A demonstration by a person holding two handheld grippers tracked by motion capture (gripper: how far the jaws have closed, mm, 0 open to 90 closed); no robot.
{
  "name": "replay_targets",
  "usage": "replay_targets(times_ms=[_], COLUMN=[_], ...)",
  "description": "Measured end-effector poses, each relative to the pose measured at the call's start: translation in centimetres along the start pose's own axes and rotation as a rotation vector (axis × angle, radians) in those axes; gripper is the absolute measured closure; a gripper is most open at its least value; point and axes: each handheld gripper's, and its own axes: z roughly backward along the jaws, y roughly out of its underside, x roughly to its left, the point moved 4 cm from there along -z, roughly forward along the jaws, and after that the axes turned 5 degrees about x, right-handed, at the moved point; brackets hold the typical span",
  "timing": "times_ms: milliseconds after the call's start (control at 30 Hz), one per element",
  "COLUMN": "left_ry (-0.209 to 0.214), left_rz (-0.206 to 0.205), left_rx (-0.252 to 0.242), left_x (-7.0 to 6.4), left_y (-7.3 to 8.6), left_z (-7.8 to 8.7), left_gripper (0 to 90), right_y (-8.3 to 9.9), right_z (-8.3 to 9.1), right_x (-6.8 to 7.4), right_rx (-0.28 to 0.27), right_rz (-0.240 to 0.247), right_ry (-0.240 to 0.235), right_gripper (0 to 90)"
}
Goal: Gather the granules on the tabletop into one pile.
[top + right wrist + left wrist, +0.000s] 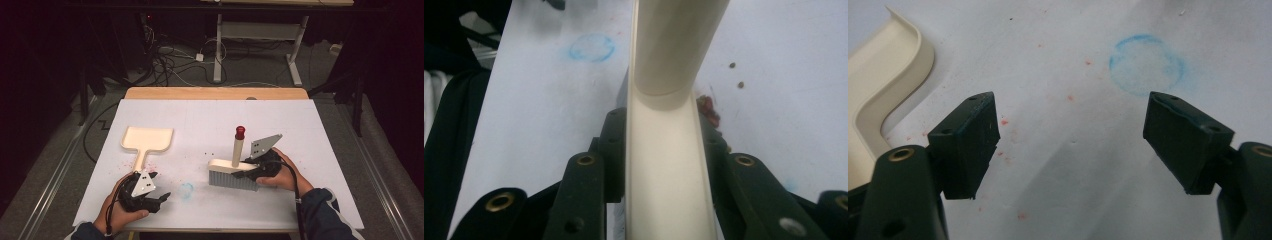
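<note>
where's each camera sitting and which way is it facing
High view: above the person's side, facing forward and down on the white table; both forearms, left gripper and right gripper show.
Left gripper view: rides the left gripper, facing the table past its open fingers.
Right gripper view: rides the right gripper, looking along the cream plastic brush it clamps.
Shared: the blue chalk ring appears in both gripper views; the cream plastic dustpan in the high and left gripper views.

Bright, evenly lit white table (210, 115) against dark surroundings; close gripper views slightly soft, faint shadows
</note>
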Motion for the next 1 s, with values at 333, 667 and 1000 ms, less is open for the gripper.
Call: replay_targets(times_ms=[333,667,1000], left_ry=[-0.003,-0.01,-0.011], left_rz=[0.0,0.004,0.008], left_rx=[-0.004,-0.007,-0.008], left_x=[0.0,0.0,0.1], left_y=[0.1,0.0,0.2], left_z=[0.3,0.4,0.5], left_gripper=[21.5,21.5,21.9], right_y=[-1.3,-4.5,-3.4], right_z=[0.4,-0.8,-5.9], right_x=[-0.3,2.2,1.2], right_rx=[-0.034,-0.261,-0.293], right_rz=[-0.052,-0.391,-0.739], right_ry=[0.082,0.251,0.403], right_gripper=[67.4,67.3,67.3])
